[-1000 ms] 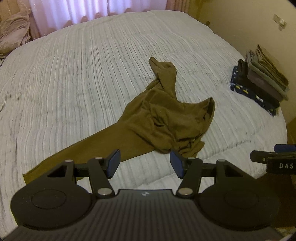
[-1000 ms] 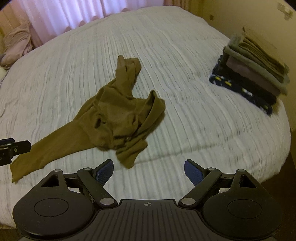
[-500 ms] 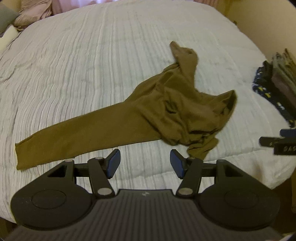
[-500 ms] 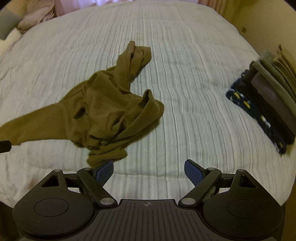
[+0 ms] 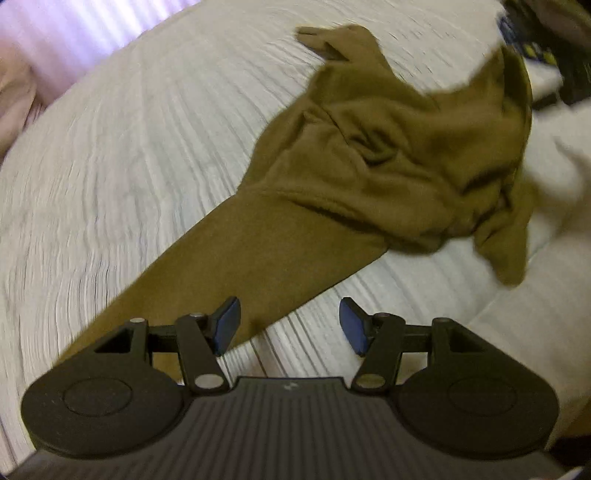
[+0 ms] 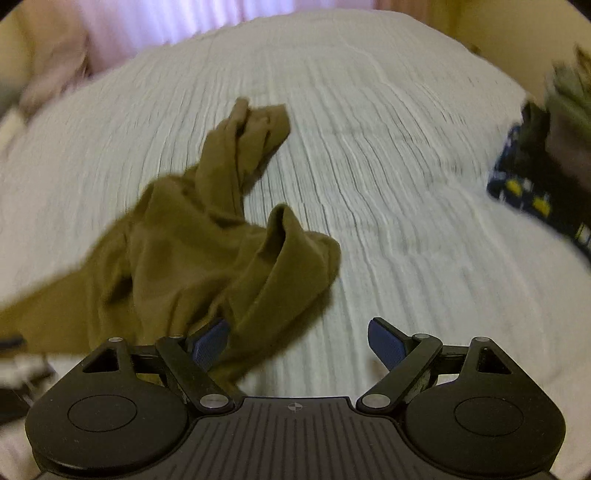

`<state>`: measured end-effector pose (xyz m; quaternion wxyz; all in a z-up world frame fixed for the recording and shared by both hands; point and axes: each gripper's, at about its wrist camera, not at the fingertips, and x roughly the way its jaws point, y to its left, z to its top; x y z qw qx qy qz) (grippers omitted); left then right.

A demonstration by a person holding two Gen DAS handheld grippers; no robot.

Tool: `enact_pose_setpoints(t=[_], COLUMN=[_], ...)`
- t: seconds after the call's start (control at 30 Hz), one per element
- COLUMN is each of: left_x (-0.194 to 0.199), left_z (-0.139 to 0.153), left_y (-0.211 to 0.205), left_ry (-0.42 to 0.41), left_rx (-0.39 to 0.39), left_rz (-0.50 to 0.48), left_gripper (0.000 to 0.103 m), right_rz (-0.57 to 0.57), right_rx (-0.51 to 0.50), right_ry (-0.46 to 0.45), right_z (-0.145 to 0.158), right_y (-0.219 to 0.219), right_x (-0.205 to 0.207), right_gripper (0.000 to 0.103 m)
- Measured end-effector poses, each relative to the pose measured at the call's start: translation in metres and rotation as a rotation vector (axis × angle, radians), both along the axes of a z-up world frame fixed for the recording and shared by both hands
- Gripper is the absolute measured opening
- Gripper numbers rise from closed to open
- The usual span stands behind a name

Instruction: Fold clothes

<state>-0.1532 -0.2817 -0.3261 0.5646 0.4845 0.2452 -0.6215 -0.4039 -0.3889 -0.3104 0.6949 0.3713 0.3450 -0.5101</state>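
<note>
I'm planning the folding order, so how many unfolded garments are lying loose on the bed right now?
1: a crumpled olive-brown long-sleeved garment lies on the white ribbed bedspread, just ahead of both open hand-held grippers. The stack of folded clothes at the right edge is not counted; blur may hide others.

**Bystanders in my view**

A white ribbed quilted bedspread fills most of what I see in both wrist views, its fine ridges running away from me. Behind it hangs a pale pink sheer curtain, lit from outside. A pinkish-beige crumpled fabric heap sits at the far left of the bed. A cream-yellow wall rises at far right. All are blurred.
</note>
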Motion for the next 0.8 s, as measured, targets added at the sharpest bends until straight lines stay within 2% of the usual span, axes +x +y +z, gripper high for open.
enact_pose_setpoints(t=[0.1,0.13,0.17,0.2,0.23,0.27,0.33,0.4,0.47,0.5,0.57,0.63,0.67,0.7,0.73,0.77,0.8], left_x=[0.002,0.005,0.007,0.009,0.012,0.017,0.030,0.057,0.089,0.108,0.137,0.154,0.152,0.149,0.140,0.128,0.113], left_z=[-0.020,-0.026,-0.030,-0.034,-0.039,-0.039,-0.032,-0.013,0.008,0.021,0.039,0.043,0.042,0.039,0.036,0.032,0.027], left_y=[0.000,0.000,0.001,0.001,0.002,0.003,0.007,0.011,0.018,0.021,0.025,0.027,0.030,0.034,0.037,0.042,0.047], left_ry=[-0.038,-0.032,-0.024,-0.016,-0.009,-0.013,0.012,0.056,0.051,0.074,0.075,0.074,0.048,0.021,0.003,-0.003,-0.011], left_rx=[-0.019,-0.021,-0.021,-0.021,-0.021,-0.028,-0.049,-0.097,-0.153,-0.181,-0.225,-0.203,-0.200,-0.197,-0.186,-0.174,-0.174], left_rz=[-0.066,-0.084,-0.103,-0.121,-0.140,-0.148,-0.142,-0.067,0.018,0.070,0.167,0.171,0.143,0.114,0.059,-0.005,-0.071], left_gripper=[0.054,0.049,0.042,0.027,0.009,0.002,0.002,0.002,0.002,0.002,0.000,0.000,0.000,0.004,0.013,0.018,0.031], right_rz=[-0.058,-0.062,-0.052,-0.042,-0.030,-0.018,0.005,0.024,0.019,0.014,0.016,0.092,0.142,0.197,0.253,0.314,0.372], right_rx=[-0.010,-0.007,0.010,0.020,0.012,0.004,-0.012,-0.035,-0.102,-0.134,-0.167,-0.142,-0.127,-0.119,-0.125,-0.165,-0.204], right_ry=[-0.051,-0.049,-0.037,-0.019,0.008,0.036,0.091,0.152,0.248,0.291,0.331,0.421,0.480,0.547,0.602,0.632,0.663], right_z=[-0.015,-0.020,-0.027,-0.030,-0.027,-0.024,-0.018,-0.010,0.010,0.020,0.034,0.028,0.021,0.011,0.003,-0.001,-0.006], right_y=[-0.007,-0.009,-0.011,-0.013,-0.013,-0.013,-0.014,-0.014,-0.009,-0.007,-0.011,-0.014,-0.012,-0.004,0.006,0.021,0.036], right_x=[-0.004,-0.004,-0.003,-0.004,-0.009,-0.013,-0.023,-0.033,-0.048,-0.056,-0.073,-0.075,-0.072,-0.067,-0.061,-0.056,-0.050], right_gripper=[0.085,0.059,0.041,0.012,0.008,0.006,0.003,0.003,0.003,0.003,0.003,0.004,0.011,0.047,0.079,0.082,0.082])
